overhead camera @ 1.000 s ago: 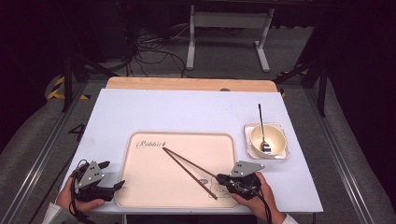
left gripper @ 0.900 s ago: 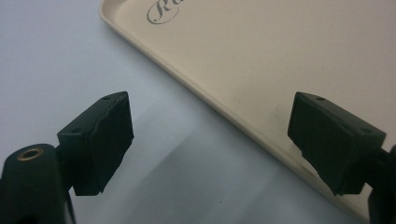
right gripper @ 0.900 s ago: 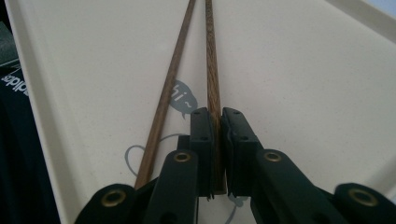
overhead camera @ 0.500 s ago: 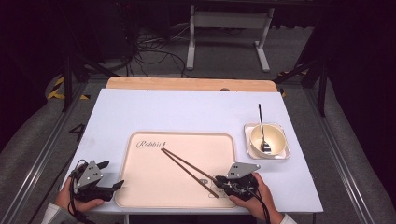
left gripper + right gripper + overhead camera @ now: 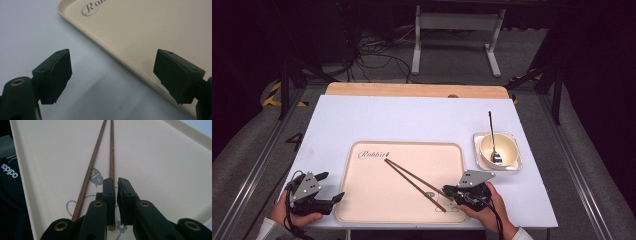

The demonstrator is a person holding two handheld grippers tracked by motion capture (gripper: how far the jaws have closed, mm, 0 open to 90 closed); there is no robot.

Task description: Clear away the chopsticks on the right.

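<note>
Two brown chopsticks (image 5: pixel 412 180) lie in a narrow V on the cream tray (image 5: pixel 362 200). My right gripper (image 5: pixel 448 190) rests low over their near ends at the tray's front right. In the right gripper view its jaws (image 5: pixel 116 181) stand almost together and have just been closing, with nothing between the pads. One chopstick (image 5: pixel 111 150) runs under the left jaw and the other chopstick (image 5: pixel 91 167) lies just left of it. My left gripper (image 5: pixel 331 186) is open at the tray's front left corner. Its jaws (image 5: pixel 112 65) straddle the tray rim (image 5: pixel 120 58) without touching it.
A cream bowl (image 5: pixel 507 150) with a metal spoon (image 5: pixel 491 131) in it sits on a square white dish right of the tray. The white table top (image 5: pixel 412 120) ends in a wooden strip at the back. A dark garment (image 5: pixel 10 177) lies beyond the tray's near edge.
</note>
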